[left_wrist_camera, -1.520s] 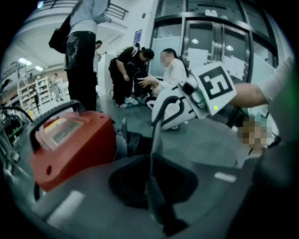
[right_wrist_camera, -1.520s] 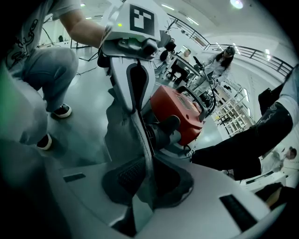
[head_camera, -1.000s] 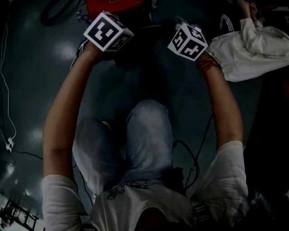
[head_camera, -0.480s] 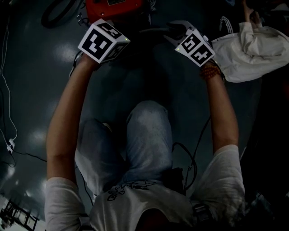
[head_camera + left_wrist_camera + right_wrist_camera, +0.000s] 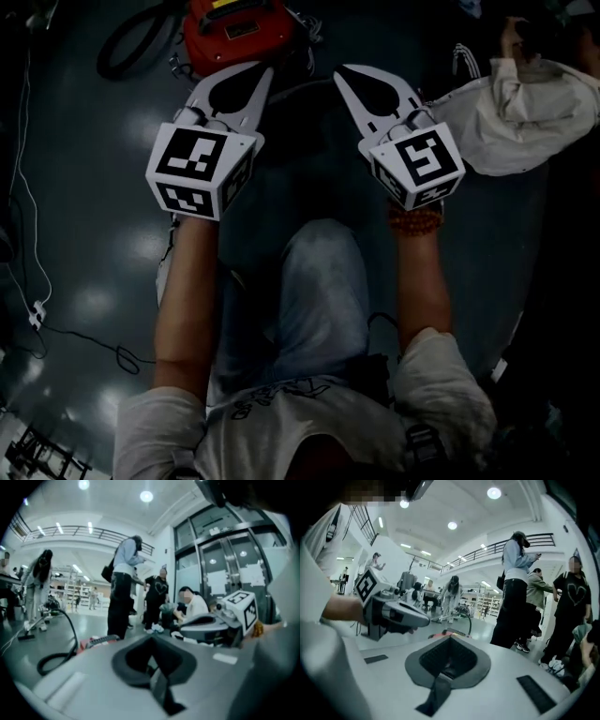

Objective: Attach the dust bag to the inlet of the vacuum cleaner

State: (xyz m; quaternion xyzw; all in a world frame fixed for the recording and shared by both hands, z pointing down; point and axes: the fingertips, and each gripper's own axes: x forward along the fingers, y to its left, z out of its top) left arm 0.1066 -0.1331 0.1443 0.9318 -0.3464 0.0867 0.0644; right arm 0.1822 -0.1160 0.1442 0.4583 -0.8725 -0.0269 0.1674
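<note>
between steps — left gripper (image 5: 257,74) and right gripper (image 5: 344,75) have just closed, jaws pressed together on nothing; the white dust bag (image 5: 497,127) lies right of the red vacuum cleaner (image 5: 234,33), apart from it. next, likely: open, reach down, pinch the bag.

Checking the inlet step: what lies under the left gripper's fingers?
The red vacuum cleaner, its near edge covered by the shut left gripper. The inlet cannot be seen.

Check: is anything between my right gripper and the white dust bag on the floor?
Nothing visible does. The right gripper, shut and empty, is held up beside the dust bag, which lies on open floor to its right. The red vacuum cleaner sits off to the gripper's other side.
</note>
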